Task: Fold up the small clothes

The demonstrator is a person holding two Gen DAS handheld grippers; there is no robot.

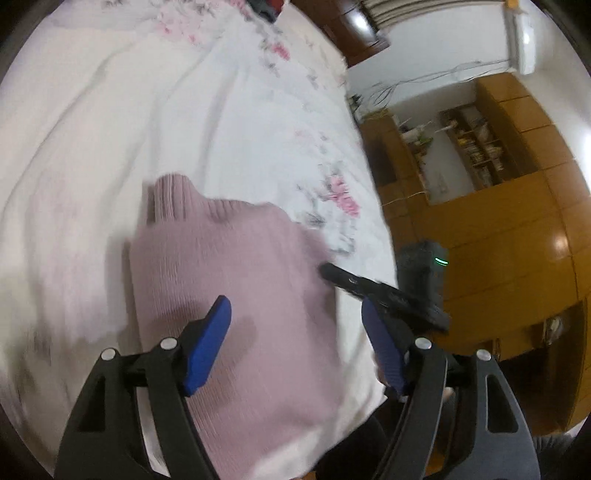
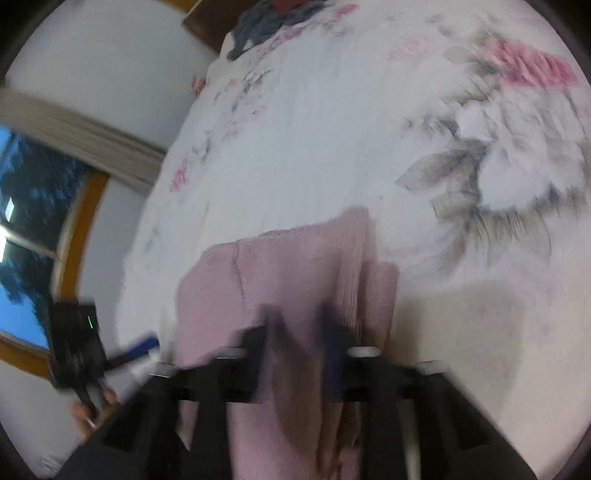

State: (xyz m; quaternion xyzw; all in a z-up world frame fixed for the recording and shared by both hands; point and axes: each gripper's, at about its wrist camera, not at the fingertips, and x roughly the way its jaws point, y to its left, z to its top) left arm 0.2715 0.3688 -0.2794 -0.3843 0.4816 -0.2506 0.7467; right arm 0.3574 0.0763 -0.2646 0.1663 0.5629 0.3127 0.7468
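Bed with white floral sheet fills both views; wood cabinets at 3 o'clock in left view, window at 9 in right view, dark clothes pile at 12 far off. Pink sweater lies flat near the bed's near edge, long axis running 12 to 6 away from the left gripper, collar at 12, sides look already folded in. Left gripper hovers right over the hem half, jaws wide, nothing held, blue pads apart. Right gripper is blurred, low over the sweater's right side, jaws narrow with pink cloth between them; grip can't tell. Both about equally near; left sits squarer on the axis. Next likely: hem up toward collar. Right gripper also shows at 3 in left view, pointing in at sweater edge.
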